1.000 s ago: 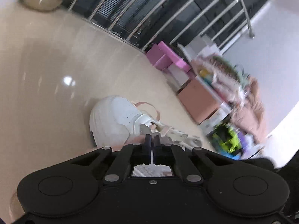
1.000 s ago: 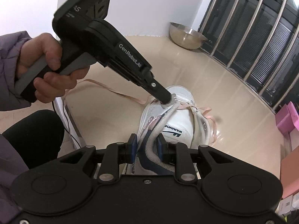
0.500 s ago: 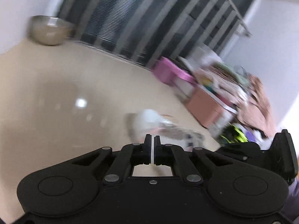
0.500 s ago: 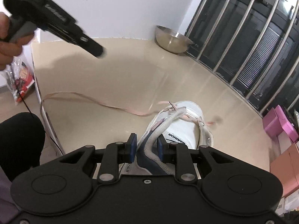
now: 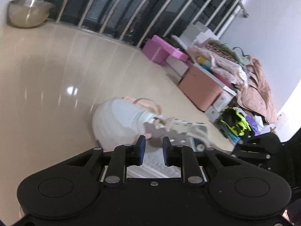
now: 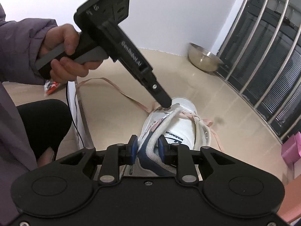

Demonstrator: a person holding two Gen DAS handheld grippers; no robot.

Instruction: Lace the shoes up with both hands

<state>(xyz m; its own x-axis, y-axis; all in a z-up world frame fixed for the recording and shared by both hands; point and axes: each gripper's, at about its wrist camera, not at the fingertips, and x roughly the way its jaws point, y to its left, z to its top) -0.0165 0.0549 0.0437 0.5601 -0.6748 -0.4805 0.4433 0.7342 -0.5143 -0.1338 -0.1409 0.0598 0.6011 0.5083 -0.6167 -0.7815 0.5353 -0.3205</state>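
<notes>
- Right wrist view: white low-top sneaker with navy lining [image 6: 180, 130] sits on glossy beige floor [image 6: 120, 124], toe pointing away toward the metal railing [image 6: 263, 60].
- Right gripper [image 6: 147, 148] is clamped on the sneaker's padded grey collar edge; blue pads press it from both sides, heel end right at the jaws.
- Left gripper [image 6: 166, 104], black w/ grey trigger handle, is held in a hand [image 6: 64, 54] w/ purple sleeve; its tip sits down at the tongue/eyelet area near the toe end of the lacing.
- Left wrist view: left gripper's blue-padded fingers [image 5: 141, 148] stand apart w/ a clear gap; jaws have just been opening, nothing pinched between them, only the blurred shoe seen beyond.
- Pale pink flat shoelace [image 6: 116, 88] runs from the eyelets out left across the floor in a long loose loop; other end trails off the shoe's right side.
- Steel bowl [image 6: 205, 60] by the wall corner, well apart from the shoe.
- Pink boxes and a clothes pile [image 5: 222, 71] lie along the far wall.
</notes>
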